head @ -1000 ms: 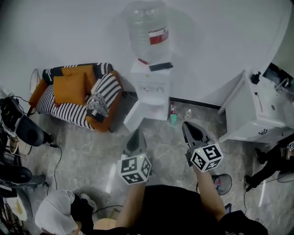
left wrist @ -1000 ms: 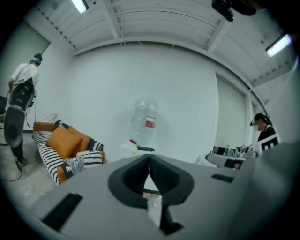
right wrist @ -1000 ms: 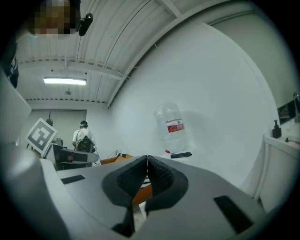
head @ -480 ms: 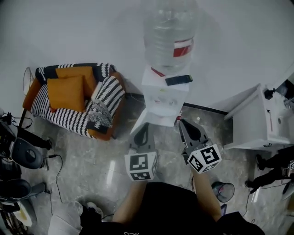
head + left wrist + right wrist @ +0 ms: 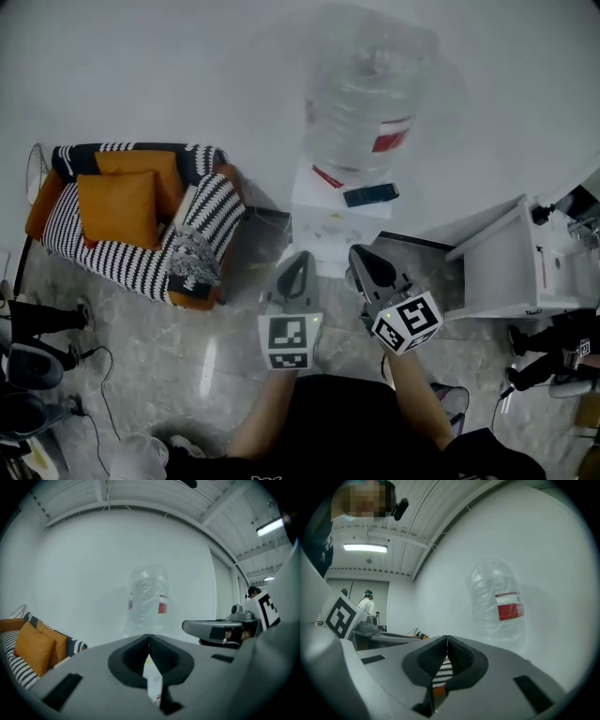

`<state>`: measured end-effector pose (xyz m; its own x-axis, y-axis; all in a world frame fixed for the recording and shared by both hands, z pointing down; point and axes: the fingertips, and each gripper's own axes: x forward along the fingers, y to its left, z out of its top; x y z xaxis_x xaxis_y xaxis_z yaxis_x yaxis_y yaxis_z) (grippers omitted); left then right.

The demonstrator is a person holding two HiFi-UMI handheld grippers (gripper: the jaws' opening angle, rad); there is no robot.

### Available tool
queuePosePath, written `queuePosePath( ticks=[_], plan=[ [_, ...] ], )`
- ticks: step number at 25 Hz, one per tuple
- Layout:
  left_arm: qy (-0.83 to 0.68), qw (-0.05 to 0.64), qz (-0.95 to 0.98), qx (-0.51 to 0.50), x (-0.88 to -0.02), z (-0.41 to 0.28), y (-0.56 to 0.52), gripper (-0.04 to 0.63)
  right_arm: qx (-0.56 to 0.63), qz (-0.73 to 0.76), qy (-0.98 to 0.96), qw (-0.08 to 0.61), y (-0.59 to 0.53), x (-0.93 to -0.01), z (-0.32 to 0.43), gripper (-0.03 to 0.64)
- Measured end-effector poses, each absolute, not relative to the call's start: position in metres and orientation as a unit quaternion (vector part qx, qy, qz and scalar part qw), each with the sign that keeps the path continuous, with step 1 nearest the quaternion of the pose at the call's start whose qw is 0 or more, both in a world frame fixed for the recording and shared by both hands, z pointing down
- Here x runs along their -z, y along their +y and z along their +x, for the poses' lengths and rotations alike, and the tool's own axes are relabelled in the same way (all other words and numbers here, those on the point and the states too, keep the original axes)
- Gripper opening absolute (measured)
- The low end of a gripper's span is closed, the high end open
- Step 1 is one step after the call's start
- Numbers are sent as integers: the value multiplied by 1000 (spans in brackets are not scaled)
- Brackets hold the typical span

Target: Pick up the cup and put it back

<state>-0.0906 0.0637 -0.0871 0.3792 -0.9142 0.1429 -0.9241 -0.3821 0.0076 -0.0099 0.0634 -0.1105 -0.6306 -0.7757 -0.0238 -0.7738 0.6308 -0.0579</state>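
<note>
No cup shows in any view. A white water dispenser (image 5: pixel 323 225) with a large clear bottle (image 5: pixel 366 103) stands against the wall, straight ahead of both grippers. My left gripper (image 5: pixel 298 259) is shut and empty, its tips near the dispenser's lower left front. My right gripper (image 5: pixel 360 255) is also shut on nothing, close to the dispenser's right side. In the left gripper view the jaws (image 5: pixel 149 637) meet below the bottle (image 5: pixel 147 602). The right gripper view has its closed jaws (image 5: pixel 447 638) left of the bottle (image 5: pixel 497 602).
A black flat device (image 5: pixel 370 195) lies on top of the dispenser. A striped armchair (image 5: pixel 131 216) with orange cushions stands at the left. A white cabinet (image 5: pixel 506 262) is at the right. Cables and gear sit at the far left; a person's legs show at the right edge.
The view has closed in on the dispenser, and the bottle looms larger. Both grippers have come nearer its front and stay shut.
</note>
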Motion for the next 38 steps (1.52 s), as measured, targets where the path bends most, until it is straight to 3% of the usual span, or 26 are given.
queuePosePath(
  ticks=[8, 18, 27, 38],
  plan=[
    [-538, 44, 840, -59, 72, -85, 31, 14, 36, -420, 907, 3, 39, 104, 2, 11],
    [-538, 54, 838, -74, 23, -38, 4, 14, 89, -432, 896, 47, -7, 51, 44, 11],
    [-515, 90, 850, -59, -64, 2, 0, 14, 45, -399, 916, 5, -3, -27, 54, 11],
    [-532, 83, 838, -86, -210, -9, -3, 14, 49, -383, 922, -25, -12, -179, 39, 11]
  ],
)
